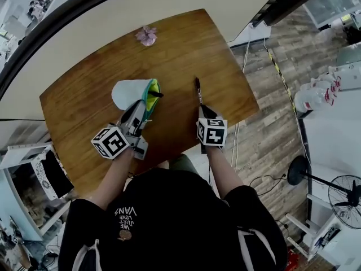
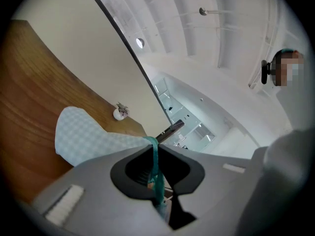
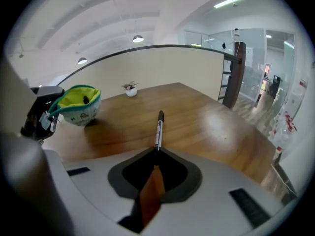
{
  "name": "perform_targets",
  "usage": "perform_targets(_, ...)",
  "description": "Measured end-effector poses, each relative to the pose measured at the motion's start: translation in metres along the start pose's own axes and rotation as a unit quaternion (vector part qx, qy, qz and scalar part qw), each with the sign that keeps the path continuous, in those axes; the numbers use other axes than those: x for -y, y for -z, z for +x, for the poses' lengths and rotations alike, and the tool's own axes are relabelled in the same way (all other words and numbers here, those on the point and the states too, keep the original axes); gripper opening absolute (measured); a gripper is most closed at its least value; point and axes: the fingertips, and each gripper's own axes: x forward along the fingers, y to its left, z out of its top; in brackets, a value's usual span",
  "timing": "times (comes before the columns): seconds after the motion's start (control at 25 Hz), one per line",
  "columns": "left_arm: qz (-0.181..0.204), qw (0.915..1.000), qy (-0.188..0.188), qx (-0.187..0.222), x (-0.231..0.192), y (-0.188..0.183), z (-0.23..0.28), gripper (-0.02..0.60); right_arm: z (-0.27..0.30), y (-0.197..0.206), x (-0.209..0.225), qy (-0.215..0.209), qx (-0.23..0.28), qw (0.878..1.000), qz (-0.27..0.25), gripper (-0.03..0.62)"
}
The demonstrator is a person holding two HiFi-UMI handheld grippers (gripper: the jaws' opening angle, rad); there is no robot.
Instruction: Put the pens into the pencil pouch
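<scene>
One slim black marker pen [image 1: 198, 90] lies on the brown wooden table [image 1: 186, 44], to the right of the pale checked fabric pouch with yellow lining [image 1: 128, 93] and near it. Its long axis runs straight away from the person. The right gripper [image 1: 201, 107] pinches its near end. Light, stiff and smooth, it would likely swing in an end grip; mid-barrel seems steadier. The left gripper [image 1: 144, 109] is clamped on the pouch's teal rim, beside a second dark pen [image 1: 156, 95] poking out.

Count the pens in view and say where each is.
2. One pen lies on the table, its near end in the fingers of the right gripper. The second pen sticks out of the open pencil pouch held by the left gripper. Others may be hidden inside.
</scene>
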Motion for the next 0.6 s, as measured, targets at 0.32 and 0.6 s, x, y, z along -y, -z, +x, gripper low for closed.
perform_targets(0.32,-0.035,0.9981,0.033,0.040,0.011,-0.029,-0.023,0.040,-0.050,-0.017,-0.074,-0.068,0.051,0.996,-0.001,0.041)
perform_targets(0.6,-0.014,0.9986,0.039,0.032,0.006,-0.032,-0.044,0.040,-0.090,-0.032,-0.142,-0.124,0.084,0.989,-0.019,0.041)
